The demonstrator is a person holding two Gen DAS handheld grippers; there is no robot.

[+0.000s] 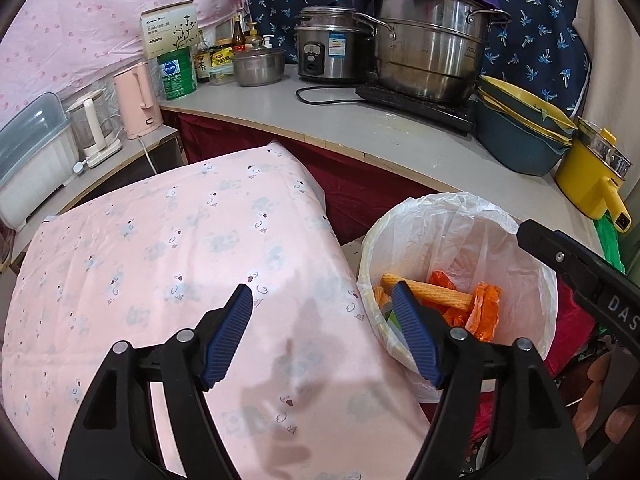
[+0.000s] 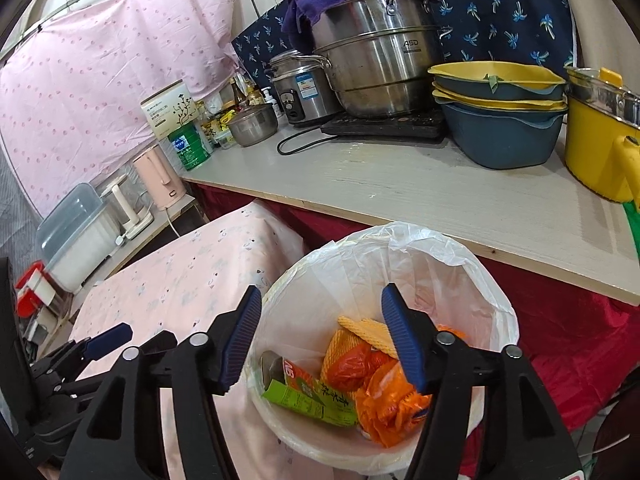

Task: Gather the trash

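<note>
A white trash bin (image 2: 460, 264) lined with a clear plastic bag stands beside a low table covered with a pink cloth (image 1: 168, 248). Inside lie orange wrappers (image 2: 392, 396), a ridged yellow wafer piece (image 2: 372, 332) and a green carton (image 2: 308, 396). My right gripper (image 2: 320, 336) is open and empty, directly above the bin. My left gripper (image 1: 322, 328) is open and empty, over the pink cloth's right edge, its right finger in front of the bin (image 1: 532, 280). The bin's orange wrappers (image 1: 484, 308) also show in the left wrist view.
A grey counter (image 2: 400, 192) behind the bin holds a large steel steamer pot (image 2: 380, 68), a rice cooker (image 2: 300, 88), stacked blue and yellow basins (image 2: 500, 120) and a yellow pot (image 2: 596, 140). A pink kettle (image 1: 136, 100) and a plastic box (image 1: 32, 160) stand at the left.
</note>
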